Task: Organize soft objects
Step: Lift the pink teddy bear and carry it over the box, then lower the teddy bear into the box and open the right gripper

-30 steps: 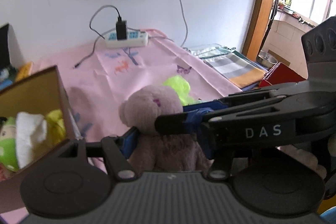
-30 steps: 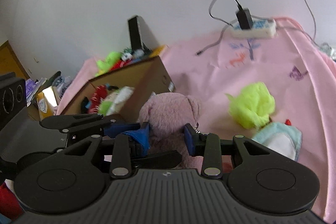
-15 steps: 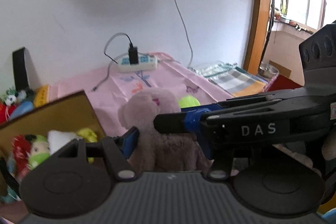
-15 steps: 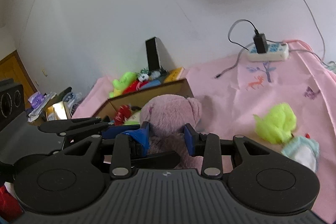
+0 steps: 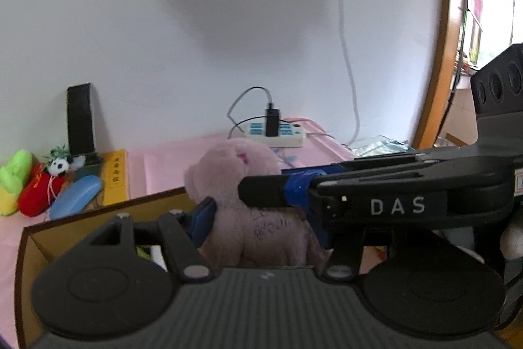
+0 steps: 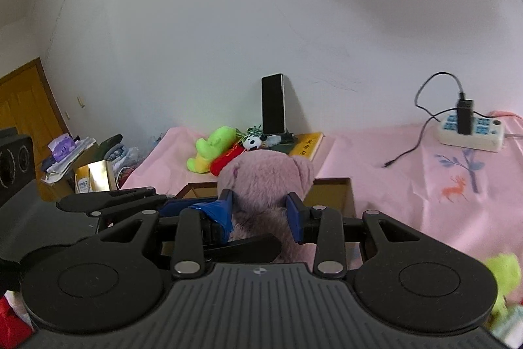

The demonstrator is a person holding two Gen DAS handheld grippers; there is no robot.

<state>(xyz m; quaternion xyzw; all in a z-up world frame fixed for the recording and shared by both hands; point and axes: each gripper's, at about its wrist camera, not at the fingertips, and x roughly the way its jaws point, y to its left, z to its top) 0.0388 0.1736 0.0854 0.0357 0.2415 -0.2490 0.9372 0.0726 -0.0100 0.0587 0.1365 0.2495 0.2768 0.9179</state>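
Mauve plush teddy bear [image 6: 264,182] was held by both grippers at once, above the open brown cardboard box [image 6: 330,190]. The right gripper [image 6: 261,210] had its blue-padded jaws clamped on the bear's body just below the head, one pad pressed into each side of the fur. The left gripper [image 5: 264,219] was closed on the bear's body as well; from its own camera its left blue pad [image 5: 203,218] dug into the plush, while its right finger was largely hidden behind the other gripper's black arm marked "DAS", which crossed the view from the right. In the right wrist view the left gripper came in from the left, its finger lying against the bear's near side.

Below and behind the bear, the box sat on a pink cloth [image 6: 408,185] printed with a small deer and tree. Its inside was mostly hidden. Beyond the box, against the white wall, lay a lime-green plush toy [image 6: 214,148], a red plush toy [image 5: 37,193], a small panda toy [image 6: 252,142], a pale blue oval case [image 5: 75,197] and a yellow flat book [image 6: 309,144], with a black phone [image 6: 273,103] standing upright against the wall. Farther right on the cloth rested a white power strip [image 6: 470,136] with a black charger plugged in. Another yellow-green fluffy toy [image 6: 501,283] showed at the lower right edge of the right wrist view.
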